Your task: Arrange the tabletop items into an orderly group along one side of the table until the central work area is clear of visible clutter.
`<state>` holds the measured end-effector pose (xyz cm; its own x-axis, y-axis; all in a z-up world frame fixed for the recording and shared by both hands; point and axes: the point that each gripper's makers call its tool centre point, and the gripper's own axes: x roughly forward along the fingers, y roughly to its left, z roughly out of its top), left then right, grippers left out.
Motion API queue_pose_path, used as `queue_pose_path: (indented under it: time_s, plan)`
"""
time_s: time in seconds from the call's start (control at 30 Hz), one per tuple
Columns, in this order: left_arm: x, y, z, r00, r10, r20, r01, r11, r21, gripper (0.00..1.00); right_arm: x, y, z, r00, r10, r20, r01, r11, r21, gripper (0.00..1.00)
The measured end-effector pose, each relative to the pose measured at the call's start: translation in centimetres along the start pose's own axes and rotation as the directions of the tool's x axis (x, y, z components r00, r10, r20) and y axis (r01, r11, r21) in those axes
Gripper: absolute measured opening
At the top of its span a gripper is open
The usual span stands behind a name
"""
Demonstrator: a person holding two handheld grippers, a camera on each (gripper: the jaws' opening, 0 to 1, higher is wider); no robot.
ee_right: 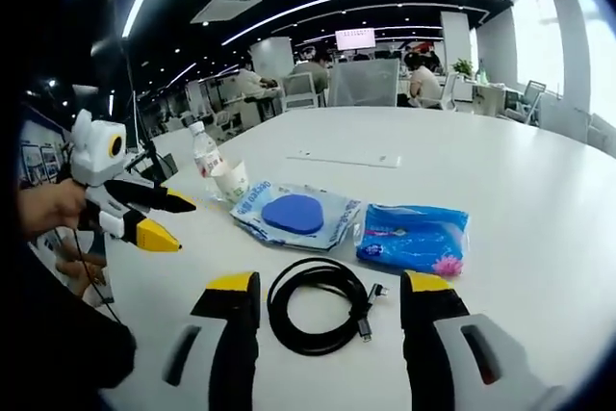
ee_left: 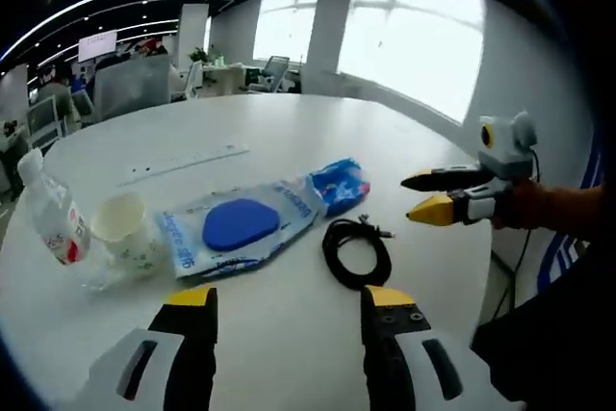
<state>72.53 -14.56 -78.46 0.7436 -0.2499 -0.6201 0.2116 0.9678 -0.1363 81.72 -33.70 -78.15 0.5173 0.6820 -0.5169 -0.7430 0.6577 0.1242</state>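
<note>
- Five items sit loosely grouped on a round white table [ee_right: 539, 199] in an open-plan office: a small plastic bottle [ee_left: 53, 218], a paper cup [ee_left: 123, 223], a clear packet holding a blue pad [ee_left: 241, 225], a blue tissue pack [ee_right: 414, 235] and a coiled black cable [ee_right: 318, 303].
- Bottle and cup stand touching, toward one edge; the packet lies just beside the cup, the tissue pack against the packet's far end, the cable nearest the middle.
- Left gripper [ee_left: 289, 300] hovers above the table with jaws apart and empty, facing the packet.
- Right gripper [ee_right: 327, 286] hovers with jaws apart, empty, bracketing the cable from above.
- Cable looks light and floppy; pinching across several loops should keep the coil together.
- Packet and tissue pack appear soft, slick-filmed; an edge or corner pinch suits them.
- Cup is likely light and crushable, the bottle tippy; grip each gently around the body.
</note>
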Motion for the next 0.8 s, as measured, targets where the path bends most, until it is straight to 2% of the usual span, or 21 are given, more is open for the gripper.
queue_pose_path:
  time_s: [0.2, 0.3, 0.4, 0.6, 0.7, 0.73, 0.8]
  plan:
    - [-3.9, 2.8, -0.5, 0.998, 0.042, 0.045, -0.043, 0.999, 0.015, 0.68, -1.7, 0.0, 0.1, 1.0, -0.008, 0.002, 0.008, 0.999, -0.035, 0.68]
    - [-5.2, 3.5, -0.5, 0.996, 0.062, 0.058, -0.064, 0.997, 0.031, 0.75, -2.5, -0.2, 0.2, 1.0, -0.009, 0.006, 0.009, 0.999, -0.037, 0.74]
    - [-6.5, 4.6, -0.7, 0.995, 0.075, 0.068, -0.076, 0.997, 0.019, 0.8, -3.3, -0.6, 0.4, 1.0, -0.024, 0.014, 0.025, 0.999, -0.043, 0.78]
    - [-9.0, 5.4, -0.6, 0.991, 0.096, 0.098, -0.095, 0.995, -0.007, 0.88, -4.4, -0.7, 0.6, 0.999, -0.029, 0.028, 0.03, 0.999, -0.02, 0.91]
    - [-9.7, 6.1, -1.4, 0.991, 0.105, 0.083, -0.104, 0.994, -0.02, 0.96, -4.7, -0.5, 0.4, 1.0, -0.017, 0.024, 0.018, 1.0, -0.017, 0.97]
    - [-10.0, 6.9, -2.1, 0.992, 0.105, 0.067, -0.103, 0.994, -0.039, 0.97, -4.8, -0.4, 0.4, 1.0, -0.015, 0.023, 0.016, 1.0, -0.02, 0.99]
    - [-10.5, 7.1, -2.4, 0.993, 0.102, 0.063, -0.099, 0.994, -0.047, 0.98, -5.1, -0.3, 0.3, 1.0, -0.016, 0.019, 0.016, 0.999, -0.029, 1.0]
